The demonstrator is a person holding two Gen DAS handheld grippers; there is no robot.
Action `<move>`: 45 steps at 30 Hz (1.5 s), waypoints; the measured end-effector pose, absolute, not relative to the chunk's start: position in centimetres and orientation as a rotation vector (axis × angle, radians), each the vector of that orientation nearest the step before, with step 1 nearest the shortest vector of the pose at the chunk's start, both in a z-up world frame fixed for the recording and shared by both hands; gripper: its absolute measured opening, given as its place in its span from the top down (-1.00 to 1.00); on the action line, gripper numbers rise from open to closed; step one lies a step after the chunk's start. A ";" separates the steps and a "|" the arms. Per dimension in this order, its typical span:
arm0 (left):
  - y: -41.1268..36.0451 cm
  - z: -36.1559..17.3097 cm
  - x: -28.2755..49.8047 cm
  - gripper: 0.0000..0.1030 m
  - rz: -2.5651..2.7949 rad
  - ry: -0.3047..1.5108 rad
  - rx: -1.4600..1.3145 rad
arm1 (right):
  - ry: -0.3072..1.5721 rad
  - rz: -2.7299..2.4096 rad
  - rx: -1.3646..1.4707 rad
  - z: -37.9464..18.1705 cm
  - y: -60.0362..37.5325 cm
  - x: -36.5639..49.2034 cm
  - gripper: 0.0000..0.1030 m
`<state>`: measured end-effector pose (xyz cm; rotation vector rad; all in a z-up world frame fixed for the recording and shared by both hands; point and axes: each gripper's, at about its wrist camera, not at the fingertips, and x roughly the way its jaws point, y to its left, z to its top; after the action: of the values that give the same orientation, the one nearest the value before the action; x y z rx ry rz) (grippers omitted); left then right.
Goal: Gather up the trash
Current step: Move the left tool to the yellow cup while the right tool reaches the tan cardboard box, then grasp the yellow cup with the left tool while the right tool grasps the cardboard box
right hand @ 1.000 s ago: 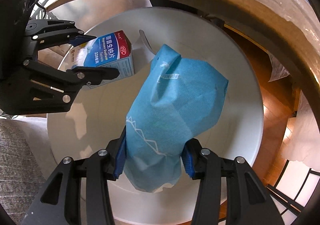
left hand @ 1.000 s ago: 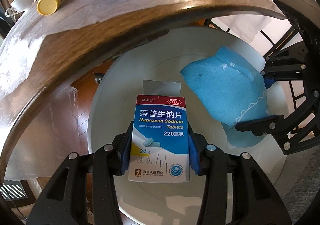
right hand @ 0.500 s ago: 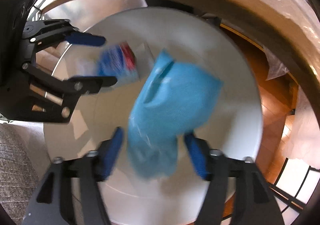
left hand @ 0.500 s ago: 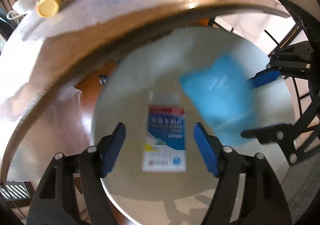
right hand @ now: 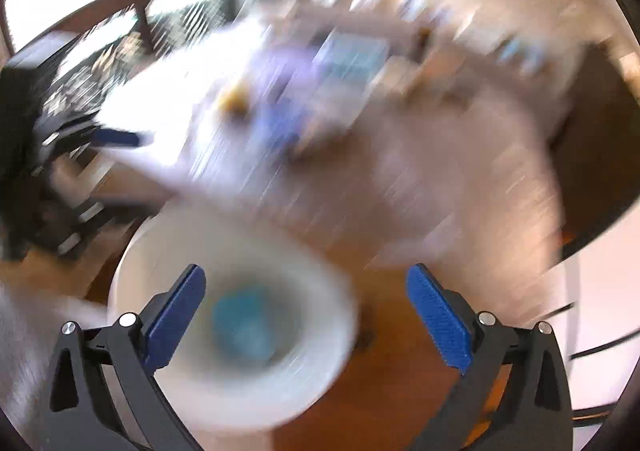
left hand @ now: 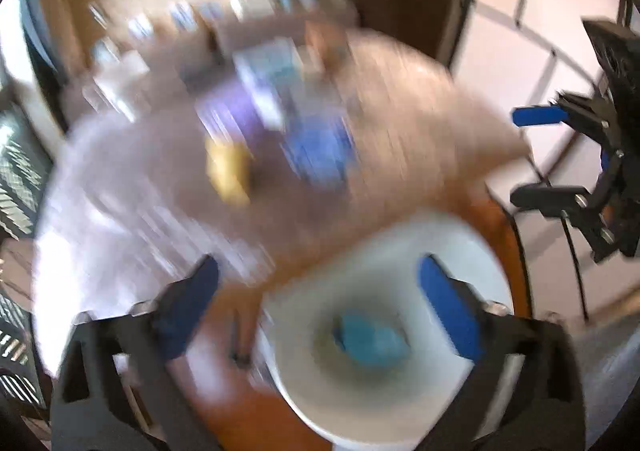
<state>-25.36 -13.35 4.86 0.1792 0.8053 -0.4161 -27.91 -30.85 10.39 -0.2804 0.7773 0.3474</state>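
We see both tools released, jaws just spread wide and empty: left gripper (left hand: 318, 305), right gripper (right hand: 306, 309). The blue wrapper (left hand: 370, 339) lies inside the white bin (left hand: 472, 251), beside the blurred table (left hand: 400, 123).

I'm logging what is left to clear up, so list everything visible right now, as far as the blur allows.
bin: one, white, on the floor beside the table
blue wrapper: one, lying in the bin's bottom
table: one, wooden, behind the bin
yellow-capped purple bottle: one, on the table
blue packet: one, on the table beside the bottle
smaller items: too blurred to count
left tool: jaws wide, just been opening, empty
right tool: jaws wide, just been opening, empty
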 end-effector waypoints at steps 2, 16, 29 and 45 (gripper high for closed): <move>-12.9 7.0 -24.2 -0.98 -0.356 0.718 0.138 | 0.654 0.227 -0.229 12.8 -31.4 -26.6 -0.92; -10.7 4.1 -15.0 -0.98 -0.240 0.813 0.130 | 0.705 0.118 0.023 13.0 -33.3 -9.4 -0.92; -9.1 1.8 -11.8 -0.97 -0.246 0.877 0.103 | 0.841 0.047 0.031 6.8 -31.8 0.6 -0.75; -9.7 0.9 -12.1 -0.14 -0.282 0.919 0.134 | 0.896 0.050 0.038 4.3 -31.5 3.7 -0.32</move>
<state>-12.10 -9.65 0.88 0.1339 0.9188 -0.2821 3.71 -31.54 4.31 0.0376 0.8959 0.0504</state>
